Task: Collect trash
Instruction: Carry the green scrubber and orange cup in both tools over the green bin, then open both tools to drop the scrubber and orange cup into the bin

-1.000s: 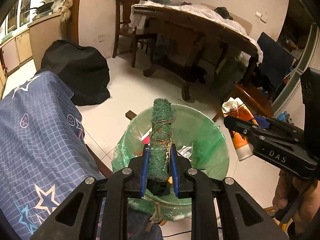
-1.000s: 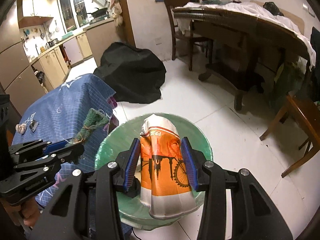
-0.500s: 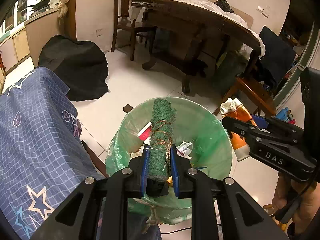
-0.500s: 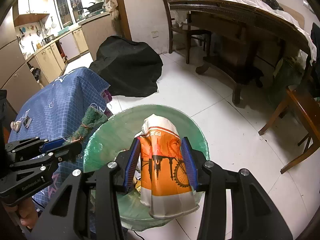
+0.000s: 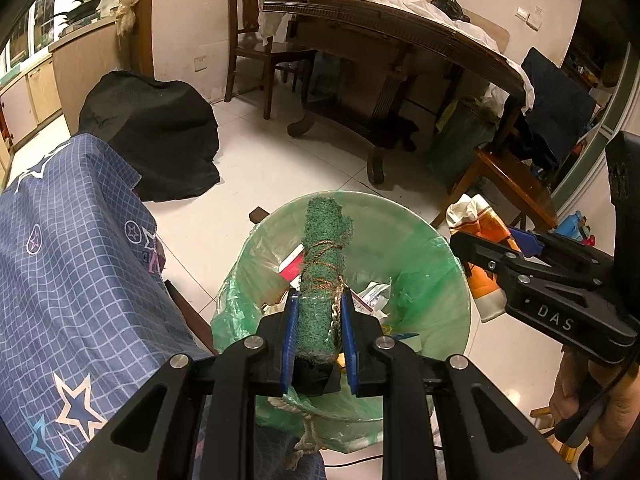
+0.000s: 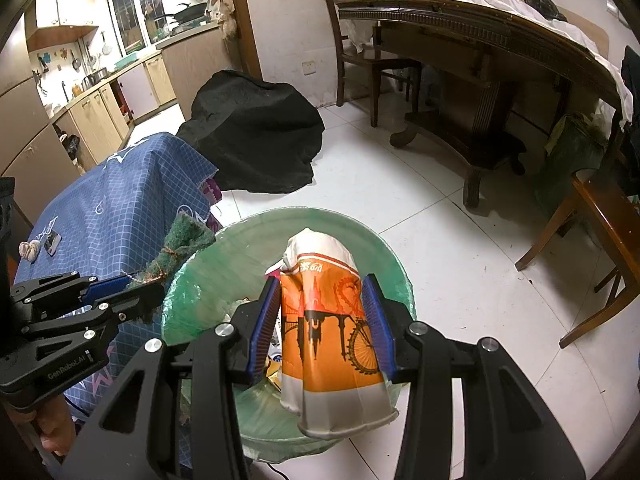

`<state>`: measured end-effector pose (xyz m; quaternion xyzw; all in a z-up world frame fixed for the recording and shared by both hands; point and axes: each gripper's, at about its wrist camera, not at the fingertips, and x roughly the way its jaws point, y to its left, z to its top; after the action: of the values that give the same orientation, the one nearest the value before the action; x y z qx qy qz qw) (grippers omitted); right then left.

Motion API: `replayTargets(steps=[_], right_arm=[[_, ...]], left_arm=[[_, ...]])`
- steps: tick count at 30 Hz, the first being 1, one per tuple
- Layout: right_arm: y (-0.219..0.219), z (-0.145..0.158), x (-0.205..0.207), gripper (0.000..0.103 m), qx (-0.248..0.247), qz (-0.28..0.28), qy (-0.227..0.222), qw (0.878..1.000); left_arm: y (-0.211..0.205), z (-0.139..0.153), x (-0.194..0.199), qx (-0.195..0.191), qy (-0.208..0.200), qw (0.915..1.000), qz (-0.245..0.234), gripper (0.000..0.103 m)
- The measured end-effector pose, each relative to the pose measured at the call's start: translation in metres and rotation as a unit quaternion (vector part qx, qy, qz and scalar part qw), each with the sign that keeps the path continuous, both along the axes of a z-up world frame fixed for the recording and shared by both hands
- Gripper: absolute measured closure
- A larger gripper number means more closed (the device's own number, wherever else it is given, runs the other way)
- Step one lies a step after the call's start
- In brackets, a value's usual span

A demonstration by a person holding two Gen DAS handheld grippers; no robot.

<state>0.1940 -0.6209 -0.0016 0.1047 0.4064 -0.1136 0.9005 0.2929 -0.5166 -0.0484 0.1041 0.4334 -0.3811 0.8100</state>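
A bin lined with a green bag [image 5: 424,264] [image 6: 224,256] stands on the white floor with paper scraps inside. My left gripper [image 5: 318,322] is shut on a rolled green scouring pad [image 5: 322,272] tied with brown string, held over the bin's mouth. In the right wrist view that pad [image 6: 180,246] pokes up at the bin's left rim. My right gripper [image 6: 322,316] is shut on a crushed orange and white paper cup [image 6: 332,332], above the bin's near right side. The cup [image 5: 480,240] also shows at the right in the left wrist view.
A blue checked cloth with stars [image 5: 68,272] covers something left of the bin. A black cover [image 5: 152,136] lies on the floor behind. A dark wooden table [image 5: 400,40], chairs [image 6: 592,248] and kitchen cabinets [image 6: 92,112] ring the white tiled floor.
The left gripper with the pad has sunk a little toward the bin, so the bin's inside shows more. The right gripper and cup have hardly shifted.
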Motion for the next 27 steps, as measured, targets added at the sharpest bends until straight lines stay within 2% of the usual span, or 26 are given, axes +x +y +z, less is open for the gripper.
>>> replayTargets(steps=[12, 15, 20, 22, 26, 27], right_arm=[[0.0, -0.002, -0.001, 0.058, 0.001, 0.0, 0.001, 1.0], [-0.001, -0.003, -0.001, 0.055, 0.003, 0.0, 0.001, 1.0], [-0.005, -0.009, -0.003, 0.05, 0.011, -0.004, -0.001, 1.0], [-0.005, -0.011, -0.004, 0.042, 0.012, -0.005, -0.002, 1.0], [-0.004, -0.011, -0.007, 0.035, 0.013, -0.008, -0.006, 1.0], [-0.003, -0.01, -0.008, 0.033, 0.013, -0.009, -0.008, 1.0]], left_arm=[[-0.001, -0.004, 0.0, 0.006, -0.002, 1.0, 0.004, 0.082], [0.0, -0.004, 0.003, 0.006, -0.002, 0.9999, 0.009, 0.077], [0.001, -0.006, 0.004, 0.01, -0.006, 0.9998, 0.014, 0.06], [0.001, -0.006, 0.004, 0.012, -0.009, 0.9998, 0.015, 0.051], [0.001, -0.007, 0.004, 0.012, -0.017, 0.9996, 0.021, 0.032], [0.002, -0.007, 0.004, 0.012, -0.019, 0.9995, 0.024, 0.03]])
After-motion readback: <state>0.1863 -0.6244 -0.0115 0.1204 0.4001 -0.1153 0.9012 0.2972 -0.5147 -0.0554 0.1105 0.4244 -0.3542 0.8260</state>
